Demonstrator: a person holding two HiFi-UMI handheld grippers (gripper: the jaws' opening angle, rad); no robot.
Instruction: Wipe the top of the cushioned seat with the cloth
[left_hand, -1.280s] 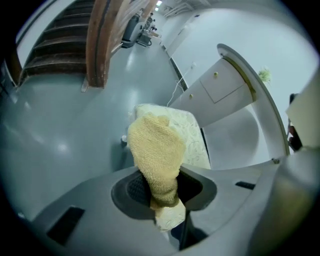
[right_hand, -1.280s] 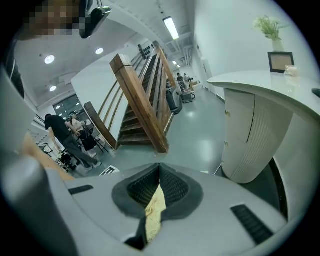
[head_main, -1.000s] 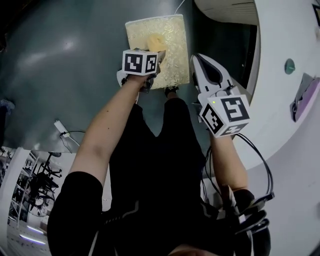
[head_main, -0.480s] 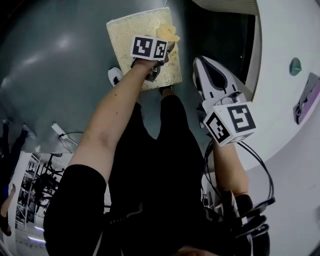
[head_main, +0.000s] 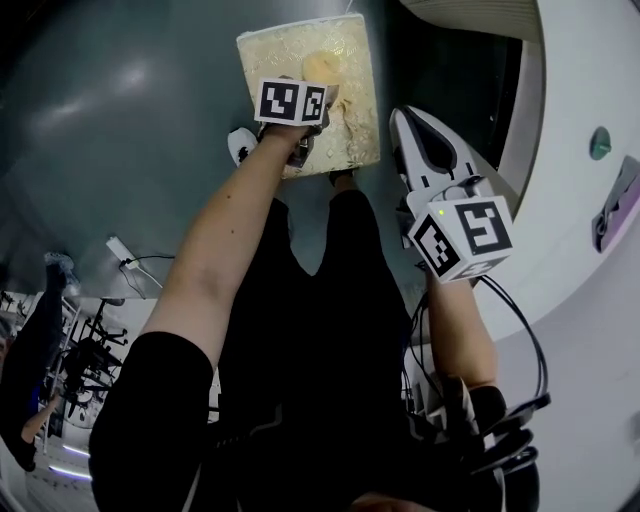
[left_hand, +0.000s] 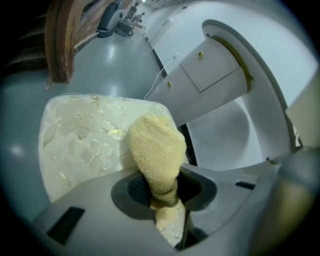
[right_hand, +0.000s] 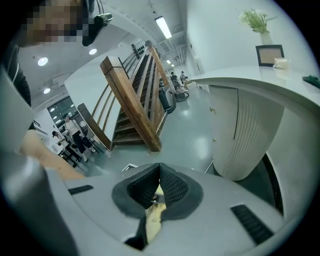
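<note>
The cushioned seat (head_main: 350, 120) is a cream, gold-patterned square pad at the top of the head view. My left gripper (head_main: 318, 90) hovers over it, shut on a yellow terry cloth (head_main: 322, 68). In the left gripper view the cloth (left_hand: 156, 150) bulges out from between the jaws and presses on the seat (left_hand: 85, 140) near its right half. My right gripper (head_main: 404, 116) is held off to the right of the seat, above the dark floor. Its jaws (right_hand: 159, 187) are shut with nothing between them.
A white curved counter (head_main: 570, 200) with cabinet doors (left_hand: 210, 75) runs close along the right. The person's black-clad legs (head_main: 320, 300) stand just before the seat. A cable and plug (head_main: 130, 262) lie on the grey floor at left. A wooden staircase (right_hand: 135, 105) and some people (right_hand: 75, 137) stand far off.
The left gripper swept the cloth across the seat toward its right edge, then back toward the middle. The right gripper stayed in about the same place, shut.
</note>
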